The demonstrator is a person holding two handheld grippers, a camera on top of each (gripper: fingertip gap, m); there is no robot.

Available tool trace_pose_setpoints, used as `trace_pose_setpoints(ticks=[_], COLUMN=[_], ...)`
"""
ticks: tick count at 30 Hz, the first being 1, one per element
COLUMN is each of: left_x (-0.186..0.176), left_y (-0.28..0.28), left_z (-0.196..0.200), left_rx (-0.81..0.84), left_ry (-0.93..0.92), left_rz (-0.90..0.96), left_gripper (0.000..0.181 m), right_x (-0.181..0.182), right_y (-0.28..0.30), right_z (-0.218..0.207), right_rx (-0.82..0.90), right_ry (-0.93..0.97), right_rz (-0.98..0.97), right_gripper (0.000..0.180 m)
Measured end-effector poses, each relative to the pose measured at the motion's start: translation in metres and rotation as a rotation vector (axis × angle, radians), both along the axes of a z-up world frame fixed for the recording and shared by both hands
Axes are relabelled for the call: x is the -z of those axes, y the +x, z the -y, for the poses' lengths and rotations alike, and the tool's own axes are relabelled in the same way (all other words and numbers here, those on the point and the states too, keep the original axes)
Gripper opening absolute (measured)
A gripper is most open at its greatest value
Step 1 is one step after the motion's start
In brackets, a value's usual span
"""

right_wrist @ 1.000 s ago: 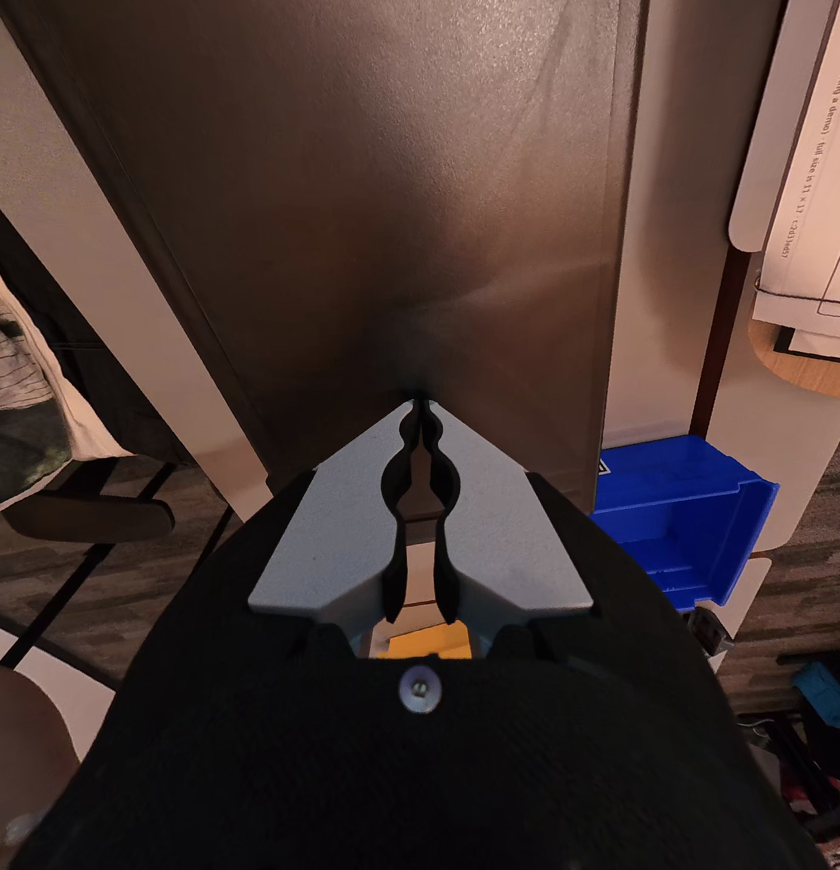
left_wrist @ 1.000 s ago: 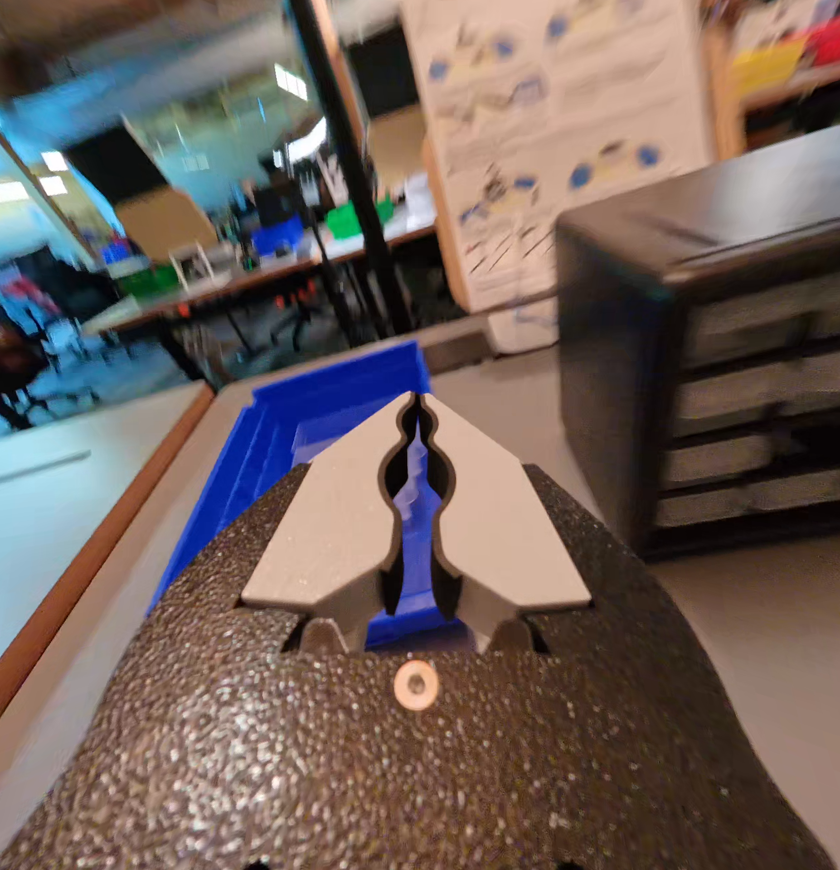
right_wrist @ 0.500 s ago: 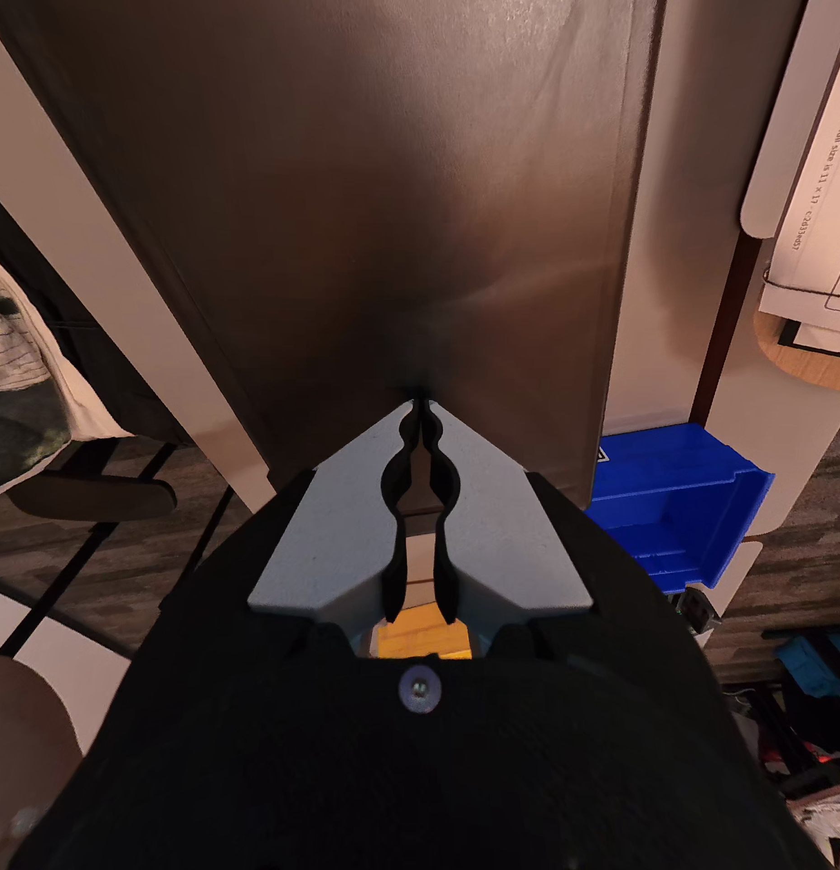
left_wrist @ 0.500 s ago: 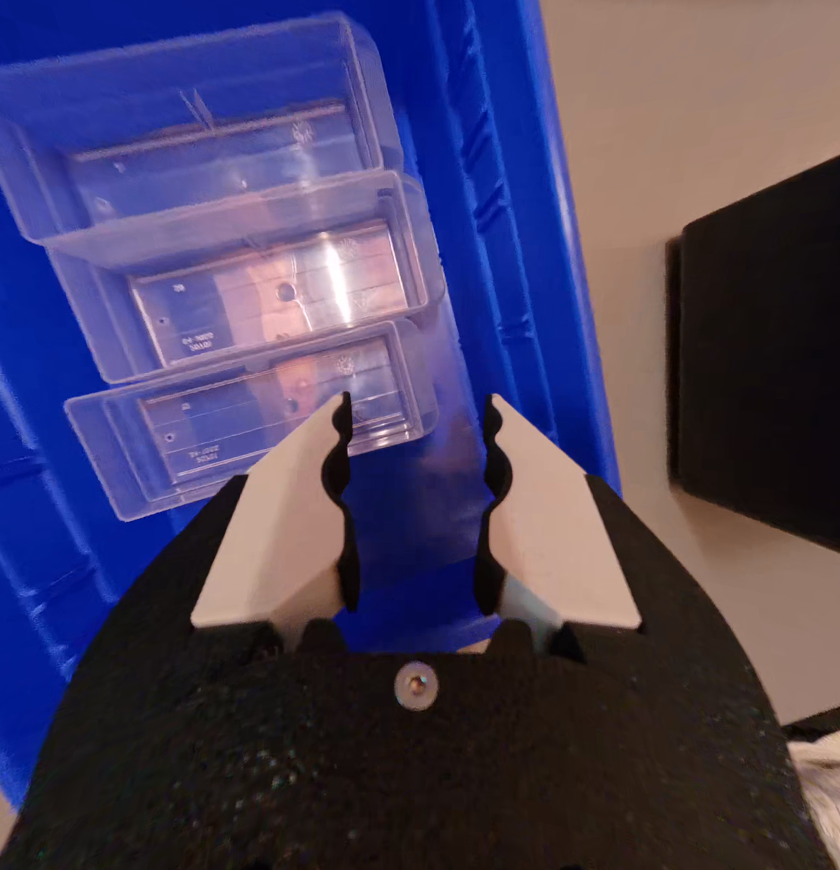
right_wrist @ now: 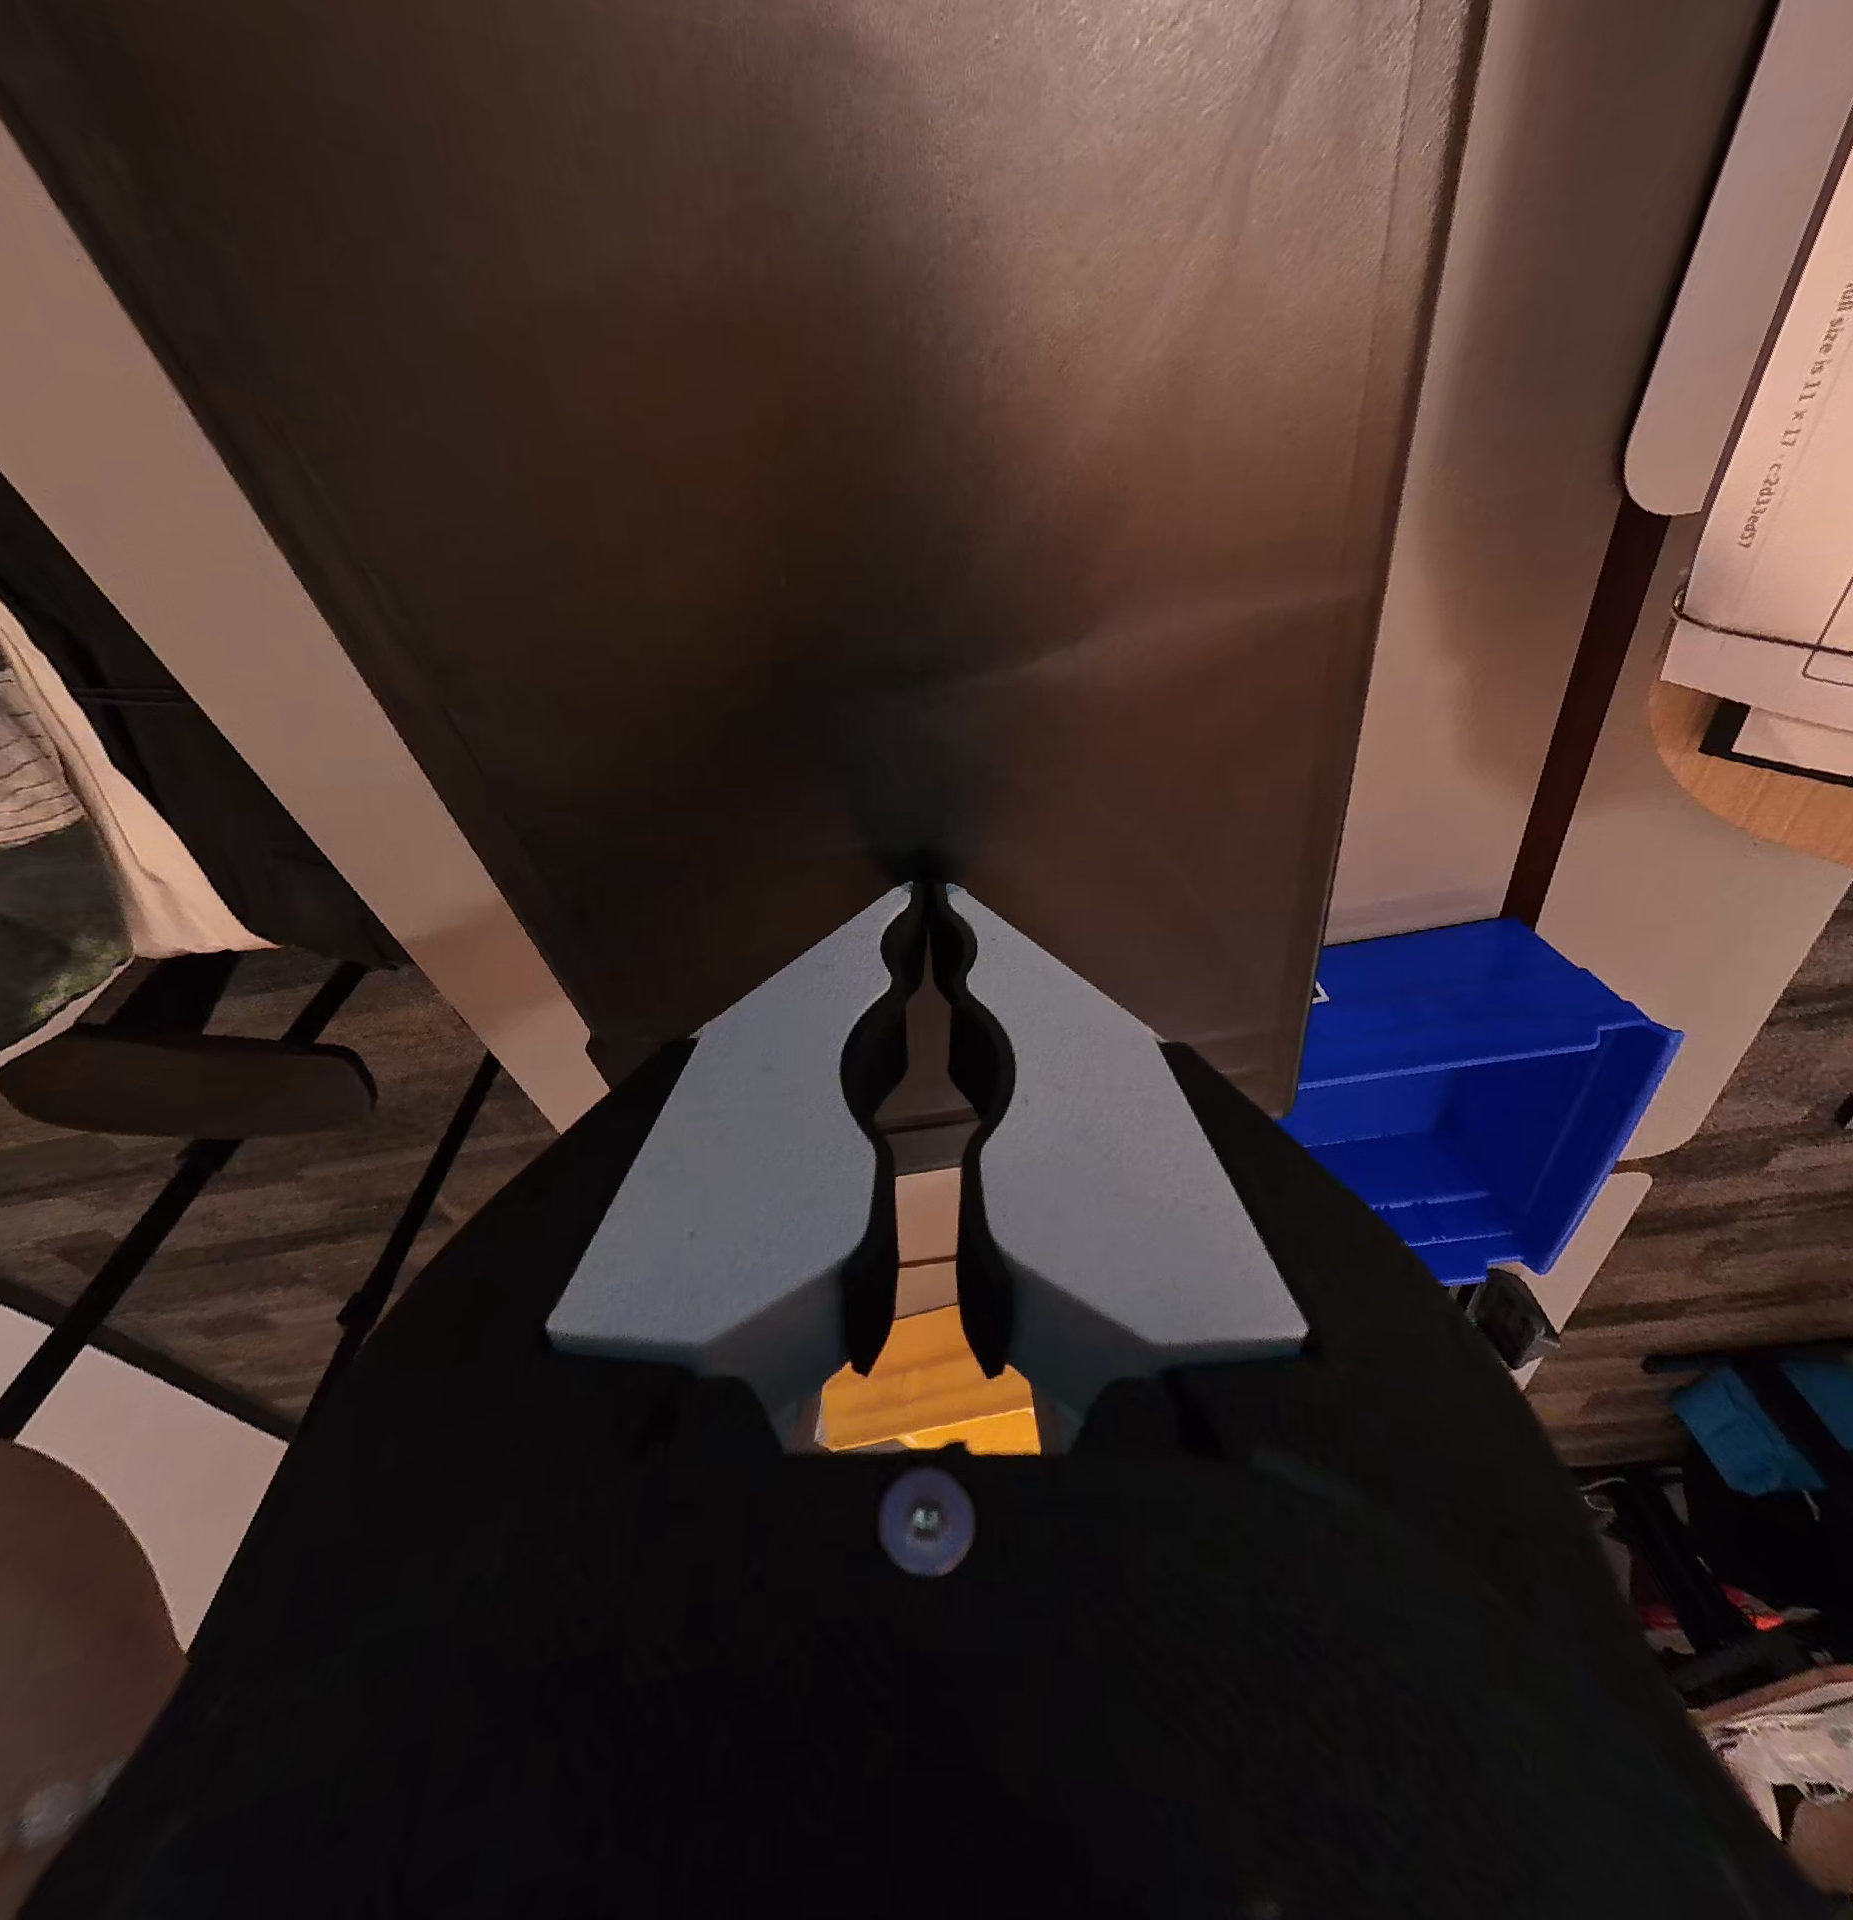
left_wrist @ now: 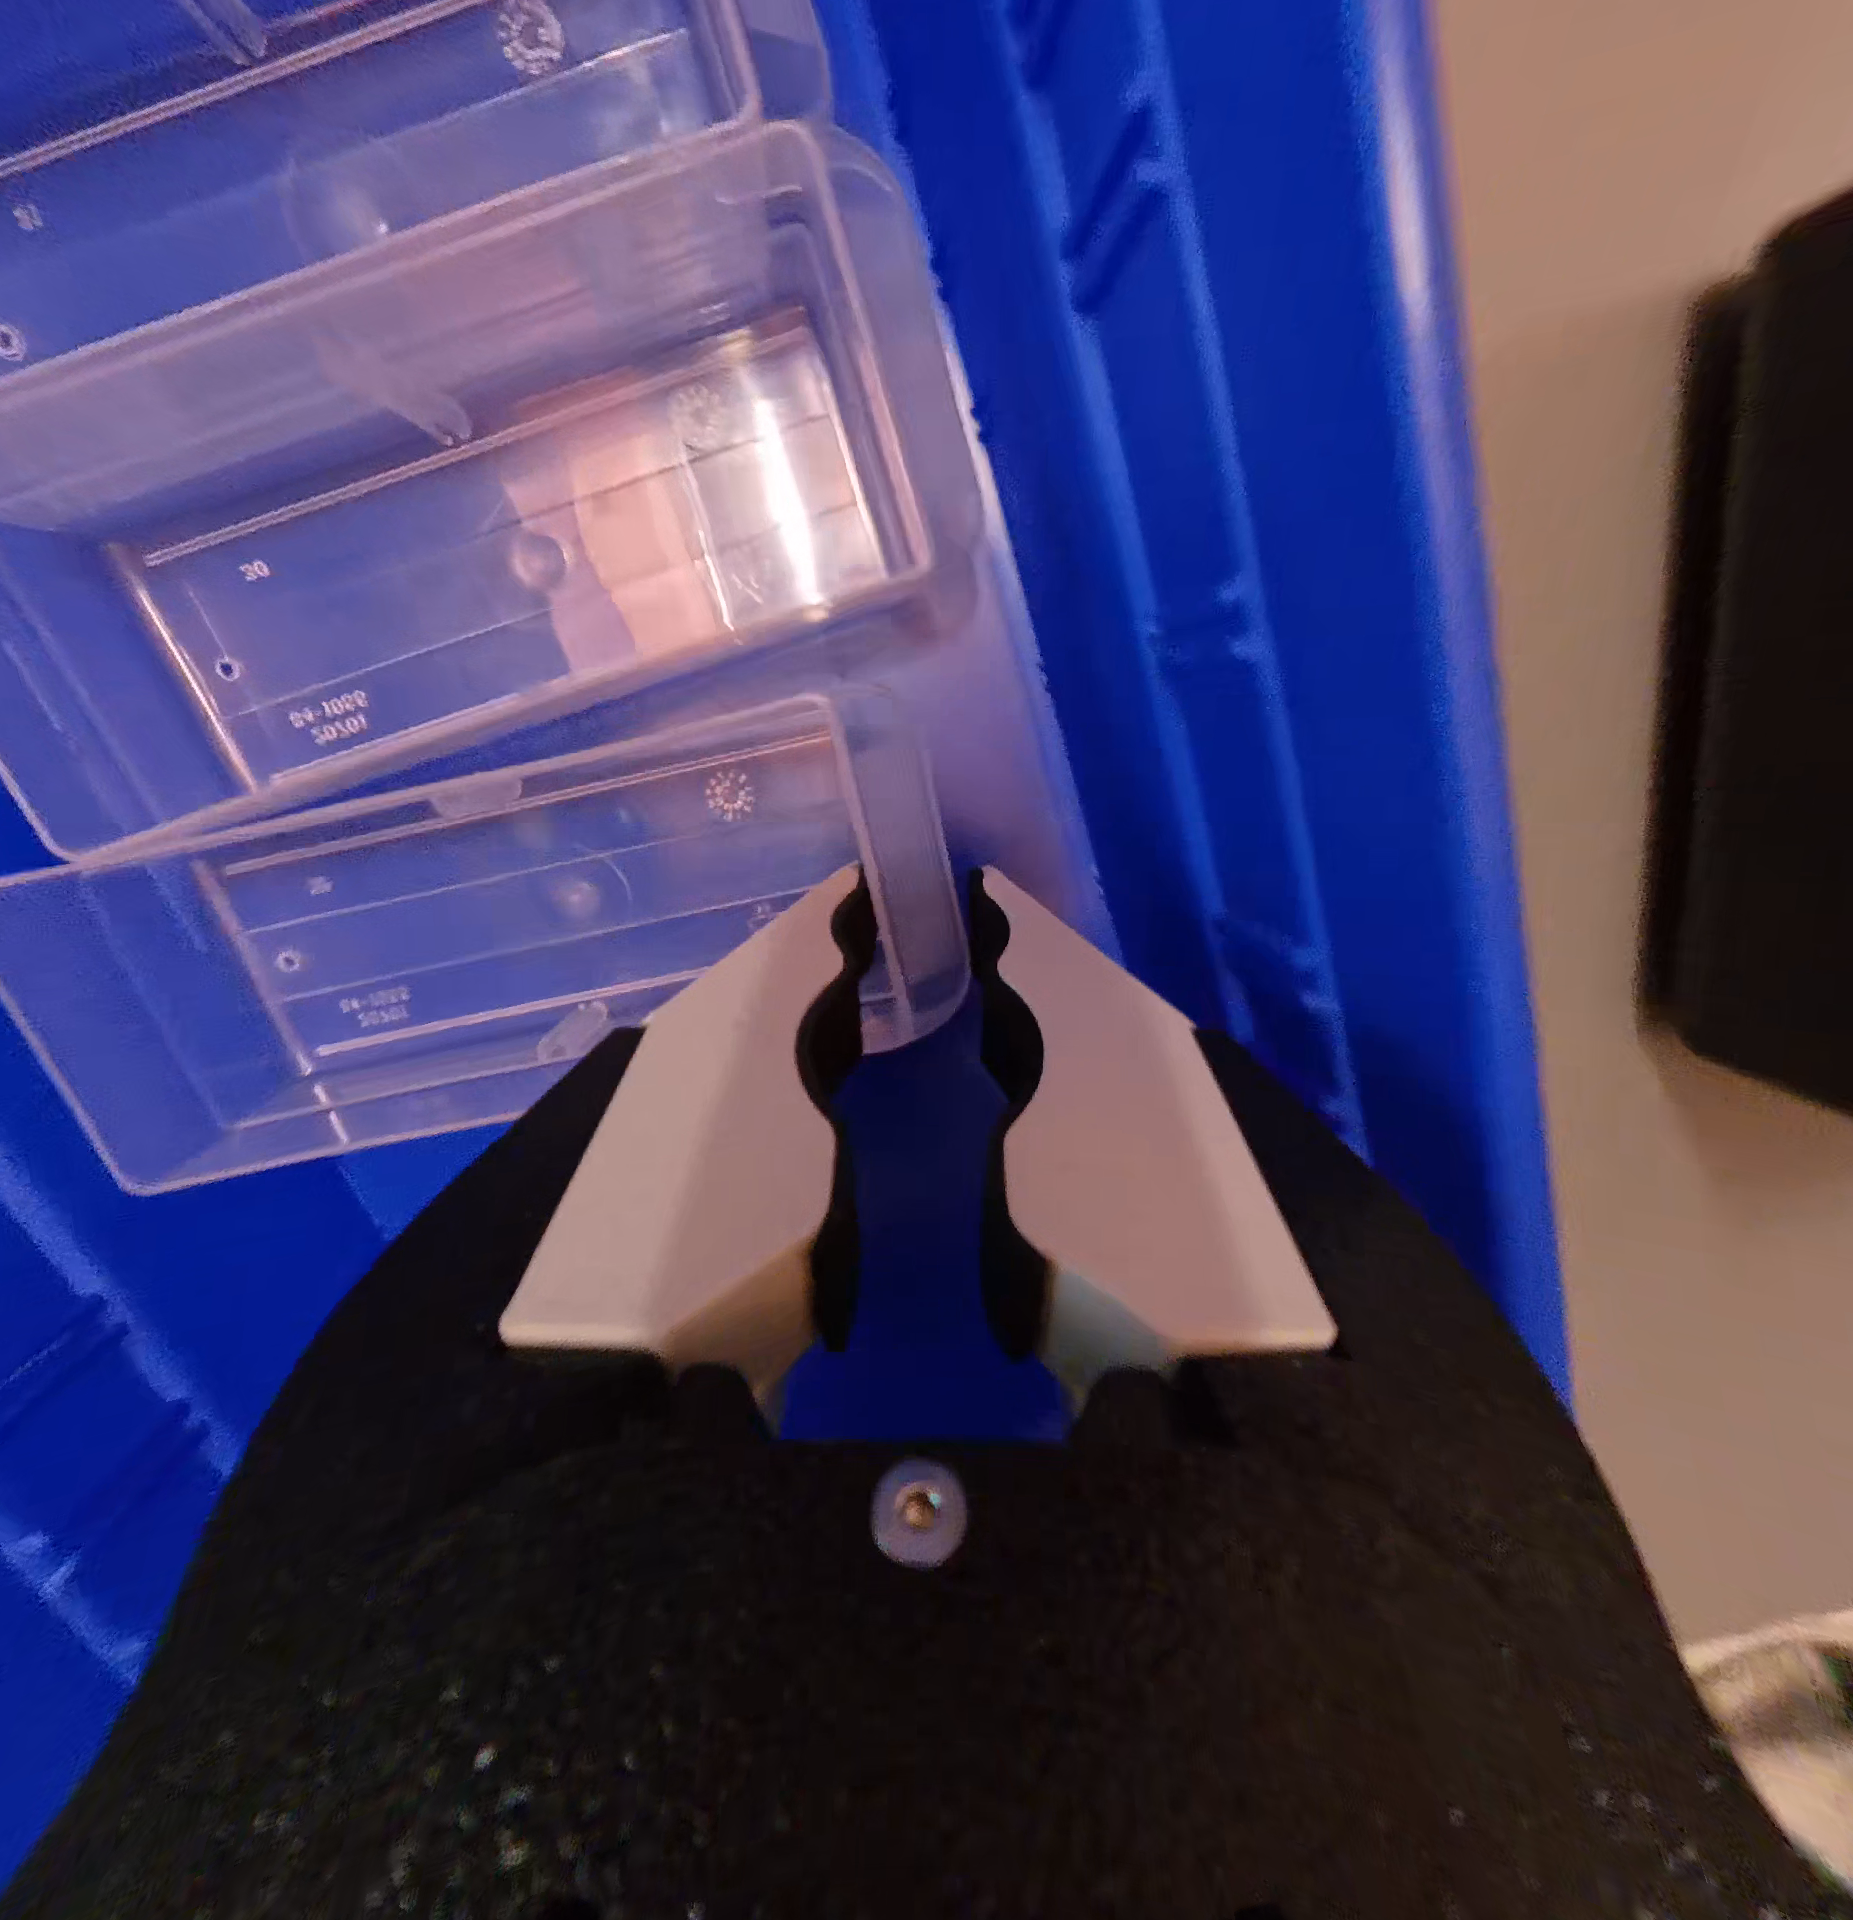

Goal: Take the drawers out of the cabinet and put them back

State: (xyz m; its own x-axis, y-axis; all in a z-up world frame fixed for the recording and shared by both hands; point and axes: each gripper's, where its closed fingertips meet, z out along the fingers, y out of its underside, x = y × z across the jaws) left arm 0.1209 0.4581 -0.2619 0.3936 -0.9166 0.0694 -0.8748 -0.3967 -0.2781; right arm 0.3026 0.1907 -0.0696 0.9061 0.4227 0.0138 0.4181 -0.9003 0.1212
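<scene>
Left gripper (left_wrist: 917, 894) has dropped into the blue bin (left_wrist: 1161, 623) and narrowed its jaws from wide open half a second ago to straddle the handle lip of the nearest clear drawer (left_wrist: 486, 956), though whether they pinch it yet I cannot tell. Beyond it two more drawers lie overlapped, so I judge a return to the cabinet (left_wrist: 1774, 644), off to its right, is starting. Right gripper (right_wrist: 924, 891) stays clenched and empty, tips against the cabinet's dark top, unchanged.
</scene>
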Motion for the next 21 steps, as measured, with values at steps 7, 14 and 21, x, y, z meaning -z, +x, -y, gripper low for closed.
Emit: trace_pose_setpoints(ticks=[7, 14, 21], left_x=[-0.056, -0.139, -0.183], left_y=[-0.036, -0.084, -0.11], left_z=[0.061, 0.118, 0.237], left_rx=[0.291, 0.638, 1.125], left_ry=[-0.145, -0.074, -0.181], left_rz=[0.046, 0.009, -0.023], left_gripper=[0.011, 0.012, 0.012], right_x=[0.0, 0.0, 0.0], right_y=[0.0, 0.0, 0.0], right_z=[0.0, 0.0, 0.0], right_rx=[0.001, -0.003, -0.001], right_ry=[0.023, 0.046, 0.025], right_rz=[-0.023, -0.014, 0.006], right_gripper=[0.0, 0.0, 0.0])
